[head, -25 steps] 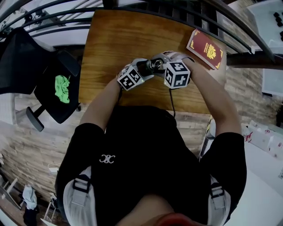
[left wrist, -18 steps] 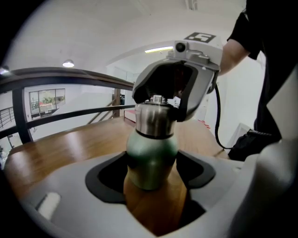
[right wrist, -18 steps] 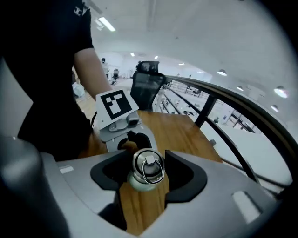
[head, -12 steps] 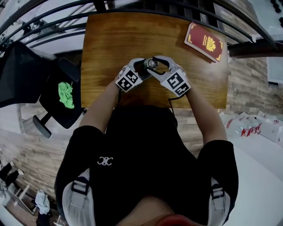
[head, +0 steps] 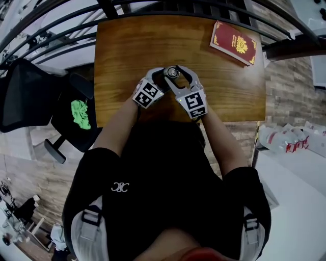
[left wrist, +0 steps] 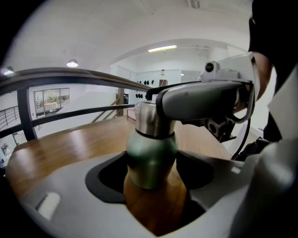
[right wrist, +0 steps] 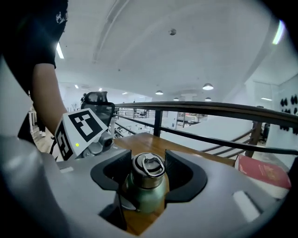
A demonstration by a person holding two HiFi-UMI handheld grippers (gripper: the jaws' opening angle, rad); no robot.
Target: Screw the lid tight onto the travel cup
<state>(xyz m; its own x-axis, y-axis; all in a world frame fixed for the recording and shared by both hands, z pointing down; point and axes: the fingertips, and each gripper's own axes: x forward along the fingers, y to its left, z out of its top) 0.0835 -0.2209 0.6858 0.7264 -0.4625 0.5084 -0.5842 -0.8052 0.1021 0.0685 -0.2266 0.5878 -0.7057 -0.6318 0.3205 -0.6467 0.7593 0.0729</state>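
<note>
A green travel cup (head: 172,74) with a steel lid (right wrist: 148,168) stands upright near the front middle of the wooden table (head: 127,46). My left gripper (left wrist: 151,172) comes in from the left, and its jaws are shut on the cup's green body (left wrist: 151,155). From the front right, my right gripper (right wrist: 148,173) has its dark pads (right wrist: 116,174) against both sides of the lid, whose ring lies flat on top. In the left gripper view one finger (left wrist: 205,97) of the right gripper crosses in front of the lid. The cup's base is hidden.
A red booklet (head: 234,43) lies at the table's far right corner, also seen as a red booklet (right wrist: 263,173) beyond the right jaw. A dark metal railing (head: 153,7) runs behind the table. A black chair (head: 30,86) with a green cloth (head: 80,113) stands on the left.
My right gripper has swung clockwise round the cup, and its marker cube now sits nearer the table's front edge. The left gripper and the cup have stayed in place.
</note>
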